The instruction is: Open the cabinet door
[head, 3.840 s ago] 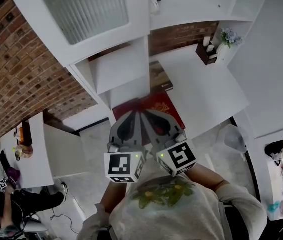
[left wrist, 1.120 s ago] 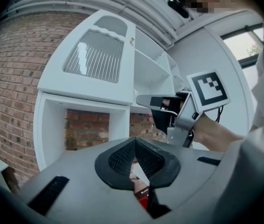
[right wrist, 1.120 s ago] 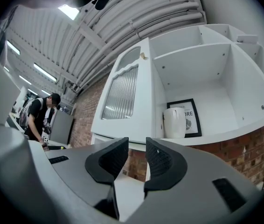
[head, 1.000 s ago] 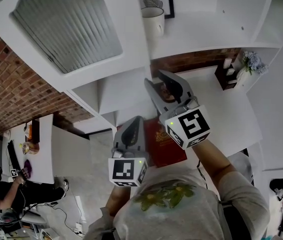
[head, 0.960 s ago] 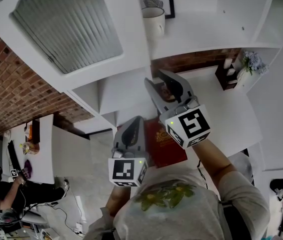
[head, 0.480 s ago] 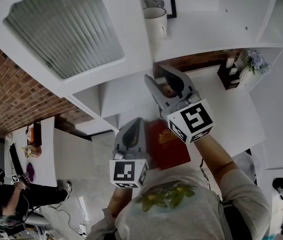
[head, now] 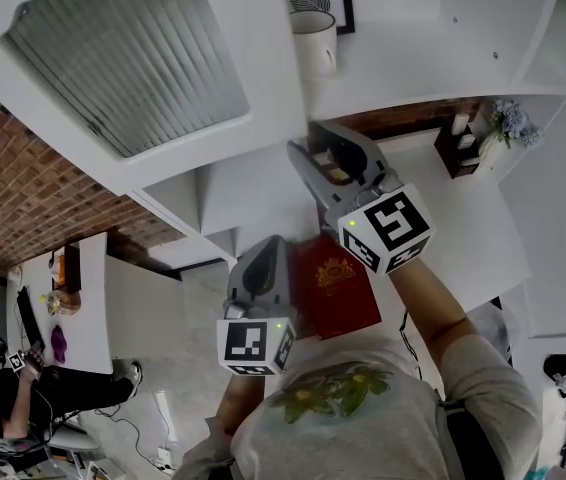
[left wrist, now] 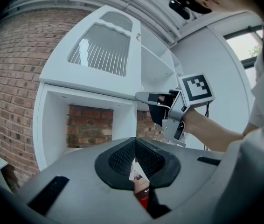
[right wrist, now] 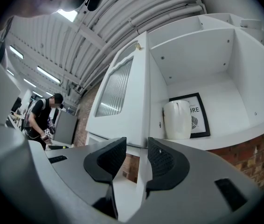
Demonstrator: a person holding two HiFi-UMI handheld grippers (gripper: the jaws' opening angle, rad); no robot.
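Cabinet door [head: 153, 58] upper left in head view, ribbed pane showing. Left gripper view: left hand-held gripper [left wrist: 135, 146] closed, nothing in it. Right gripper view: door upright lengthwise, nearly edge-on, its free edge lined up between right hand-held gripper [right wrist: 136, 155] jaws. Those just opened wide, pads clear of it.

The cabinet [head: 263, 38], shared by all views, was seen steeply from overhead and faced closely by both gripper views.

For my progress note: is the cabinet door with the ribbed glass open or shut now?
Open: the door stands swung outward, and the mug on the shelf behind it is uncovered.
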